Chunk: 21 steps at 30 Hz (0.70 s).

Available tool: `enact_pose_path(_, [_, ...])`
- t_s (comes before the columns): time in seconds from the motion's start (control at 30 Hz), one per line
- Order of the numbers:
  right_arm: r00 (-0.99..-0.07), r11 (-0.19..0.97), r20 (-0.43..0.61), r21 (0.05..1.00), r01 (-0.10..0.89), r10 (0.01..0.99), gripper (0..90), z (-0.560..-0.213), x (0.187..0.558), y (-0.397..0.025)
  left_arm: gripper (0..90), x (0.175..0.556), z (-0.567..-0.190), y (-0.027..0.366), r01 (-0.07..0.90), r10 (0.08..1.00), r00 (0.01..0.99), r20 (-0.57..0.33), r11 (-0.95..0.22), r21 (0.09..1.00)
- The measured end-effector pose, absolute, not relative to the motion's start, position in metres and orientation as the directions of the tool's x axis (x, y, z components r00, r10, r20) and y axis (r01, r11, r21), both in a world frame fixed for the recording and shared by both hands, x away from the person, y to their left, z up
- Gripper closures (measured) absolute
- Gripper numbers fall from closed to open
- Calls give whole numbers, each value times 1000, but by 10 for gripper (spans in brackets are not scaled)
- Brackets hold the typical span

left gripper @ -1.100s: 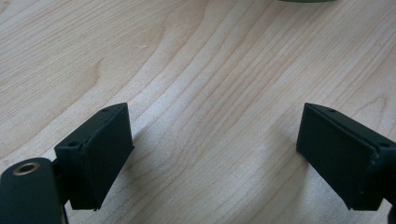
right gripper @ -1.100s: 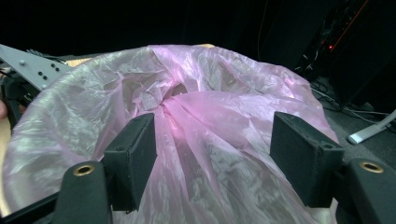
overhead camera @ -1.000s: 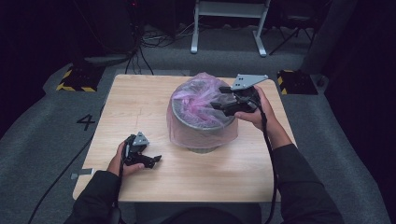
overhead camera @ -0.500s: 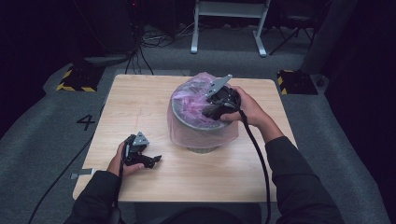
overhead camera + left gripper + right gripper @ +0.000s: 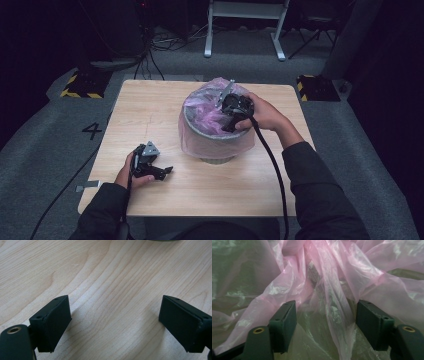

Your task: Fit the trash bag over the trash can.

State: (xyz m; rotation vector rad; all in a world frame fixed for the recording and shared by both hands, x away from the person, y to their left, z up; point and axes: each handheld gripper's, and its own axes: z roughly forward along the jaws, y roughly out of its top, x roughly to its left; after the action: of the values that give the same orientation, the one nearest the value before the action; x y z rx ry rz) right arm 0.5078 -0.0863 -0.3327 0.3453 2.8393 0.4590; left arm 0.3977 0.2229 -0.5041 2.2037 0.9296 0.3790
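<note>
A grey round bin stands in the middle of the wooden table, lined with a thin pink plastic bag whose edge drapes over the rim. My right gripper reaches down into the bin's mouth, open, with crumpled folds of the pink plastic bag between and beyond its jaws. My left gripper rests low over the table near the front left, open, with only bare wood between its jaws.
A dark carpeted floor surrounds the table. Yellow-black striped blocks lie on the floor at the back left and back right. A white metal frame stands behind the table. Each gripper trails a black cable.
My right gripper has moved left from the bin's far right rim and tipped down into the bag's mouth. The left gripper has stayed where it was.
</note>
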Motion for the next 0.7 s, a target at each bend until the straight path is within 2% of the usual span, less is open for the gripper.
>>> enact_pose_path(0.07, [-945,927,-195,323,192,264,321,-333,508,-86,105,398,-504,223,509,715,699,-4,-494,705])
enact_pose_path(0.2, [-948,947,-198,254,194,248,251,-337,511,-82,105,398,-504,223,509,715,699,-4,-494,705])
enact_pose_path(0.47, [-949,959,-199,195,206,244,231,-341,514,-80,105,398,-504,223,509,715,699,-3,-494,705])
enact_pose_path(0.7, [-944,950,-202,229,212,260,229,-340,514,-82,105,398,-504,223,509,715,699,-3,-494,705])
